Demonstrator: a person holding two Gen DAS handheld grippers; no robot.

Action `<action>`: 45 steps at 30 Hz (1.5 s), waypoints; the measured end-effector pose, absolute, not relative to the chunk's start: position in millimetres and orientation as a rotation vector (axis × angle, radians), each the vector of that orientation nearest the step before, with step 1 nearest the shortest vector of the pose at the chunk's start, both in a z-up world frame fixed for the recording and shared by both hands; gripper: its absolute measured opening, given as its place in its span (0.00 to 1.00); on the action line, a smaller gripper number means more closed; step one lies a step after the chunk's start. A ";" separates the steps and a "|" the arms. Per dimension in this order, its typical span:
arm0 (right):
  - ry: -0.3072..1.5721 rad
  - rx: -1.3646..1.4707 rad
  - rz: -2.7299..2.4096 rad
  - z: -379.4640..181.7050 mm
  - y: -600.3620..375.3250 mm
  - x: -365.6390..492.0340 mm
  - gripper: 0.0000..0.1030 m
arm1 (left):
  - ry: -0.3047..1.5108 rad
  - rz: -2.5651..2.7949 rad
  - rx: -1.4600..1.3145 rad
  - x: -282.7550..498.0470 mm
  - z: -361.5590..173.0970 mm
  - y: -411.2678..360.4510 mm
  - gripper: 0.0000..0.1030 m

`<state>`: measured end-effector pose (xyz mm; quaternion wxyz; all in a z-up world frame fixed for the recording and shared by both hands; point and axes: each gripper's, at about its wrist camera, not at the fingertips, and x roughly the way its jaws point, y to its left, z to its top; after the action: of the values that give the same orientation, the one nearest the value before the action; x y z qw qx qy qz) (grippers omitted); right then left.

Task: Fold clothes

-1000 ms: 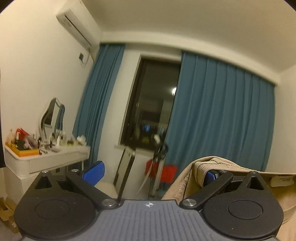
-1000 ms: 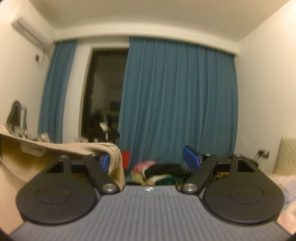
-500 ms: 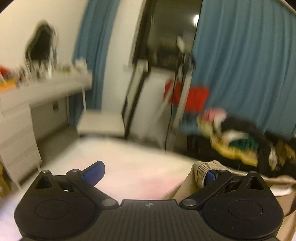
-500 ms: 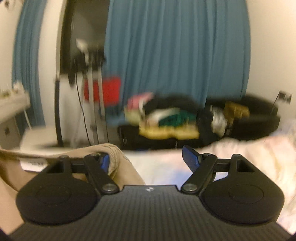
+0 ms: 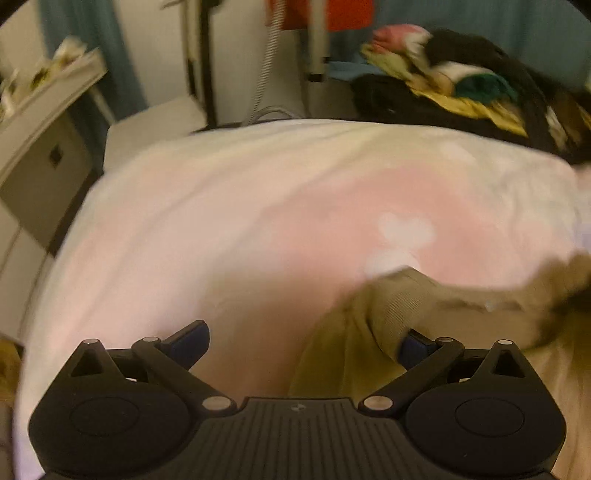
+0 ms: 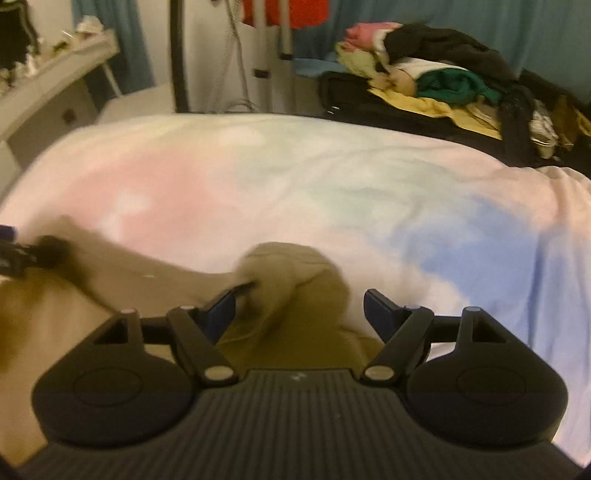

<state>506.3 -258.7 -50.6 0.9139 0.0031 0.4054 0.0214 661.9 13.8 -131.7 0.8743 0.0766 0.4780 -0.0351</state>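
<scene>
A tan corduroy garment [image 5: 436,306] hangs between my two grippers over a pastel bed [image 5: 258,206]. In the left wrist view its ribbed edge drapes over the right finger of my left gripper [image 5: 301,341], whose jaws stand wide apart. In the right wrist view the garment [image 6: 291,280] bunches over the left finger of my right gripper [image 6: 299,310], whose jaws also stand wide apart. The frames are blurred by motion. The garment's lower part is hidden below both grippers.
The bed [image 6: 332,184] carries a pink, white and blue cover. Behind it lies a pile of mixed clothes [image 6: 436,81] on a dark case. A white dresser [image 5: 40,122] stands at the left. A stand with a red item [image 6: 284,14] is at the back.
Both grippers have swung down from facing the curtains and window to facing the bed, carrying the tan garment down with them.
</scene>
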 end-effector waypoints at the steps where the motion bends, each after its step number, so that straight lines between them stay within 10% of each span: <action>1: 0.841 0.012 0.065 -46.5 -257.3 503.6 0.75 | 0.977 -0.080 0.175 655.5 -125.5 12.6 1.00; 19: 0.425 0.185 0.081 95.5 -237.3 195.7 0.75 | 0.537 -0.078 -0.017 275.0 42.4 7.8 1.00; 29: 0.318 0.176 0.089 78.3 -225.1 54.5 0.76 | 0.484 -0.032 -0.150 111.7 27.7 43.3 1.00; 45: 0.451 0.497 0.058 -31.0 -268.7 83.2 0.76 | 0.623 0.027 -0.804 250.0 -96.1 146.0 0.83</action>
<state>83.2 -268.7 -31.0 0.9438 0.2437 0.2213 0.0283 250.0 146.0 -96.1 0.8735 -0.3847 0.2981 0.0128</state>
